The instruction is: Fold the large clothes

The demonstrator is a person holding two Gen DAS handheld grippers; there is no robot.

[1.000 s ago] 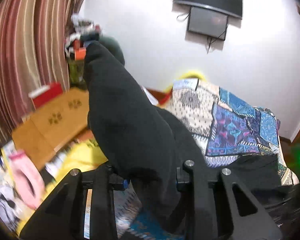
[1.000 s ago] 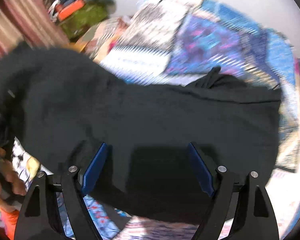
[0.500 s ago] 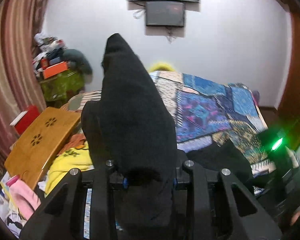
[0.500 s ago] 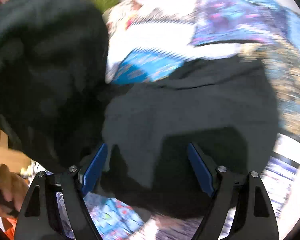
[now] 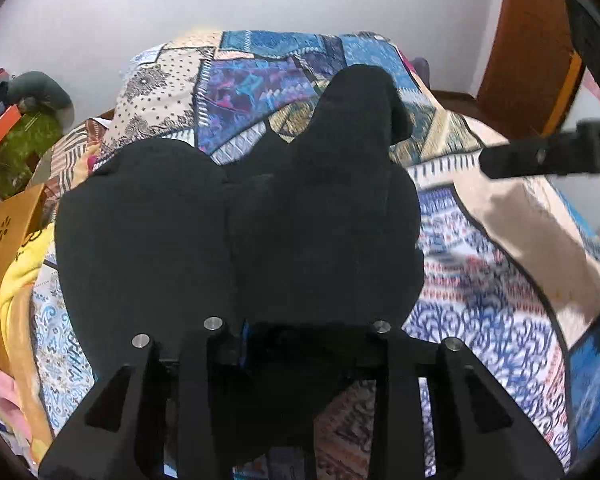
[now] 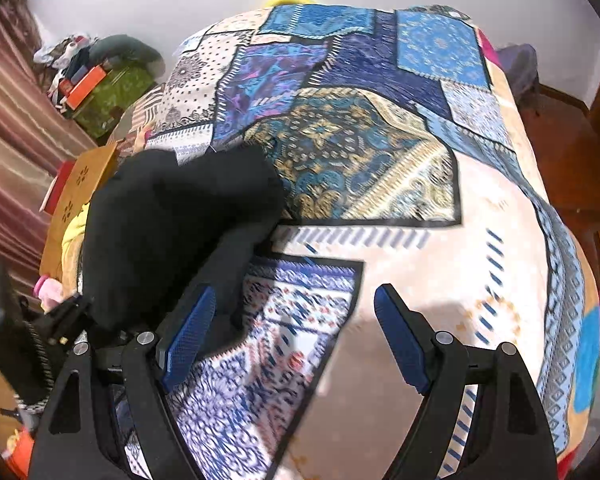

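A large black garment (image 5: 236,232) hangs bunched over the patchwork bedspread (image 5: 480,264). My left gripper (image 5: 300,344) is shut on the black garment, whose cloth covers the fingertips. In the right wrist view the garment (image 6: 172,224) sits at the left, over the bed's left side. My right gripper (image 6: 296,332) is open and empty above the bedspread (image 6: 400,168), its blue pads (image 6: 188,332) apart, the left finger just beside the garment's edge. The right gripper's black body (image 5: 548,156) shows at the right of the left wrist view.
A wooden board (image 6: 80,200) and yellow cloth (image 5: 16,280) lie at the bed's left edge. A green box with clutter (image 6: 108,92) stands by the striped curtain (image 6: 12,128). A wooden door (image 5: 532,40) is at the right. A white wall is behind the bed.
The right gripper has let the garment go and now hangs open over bare bedspread. The left gripper has swung right and down with the garment, from raised high to low over the bed.
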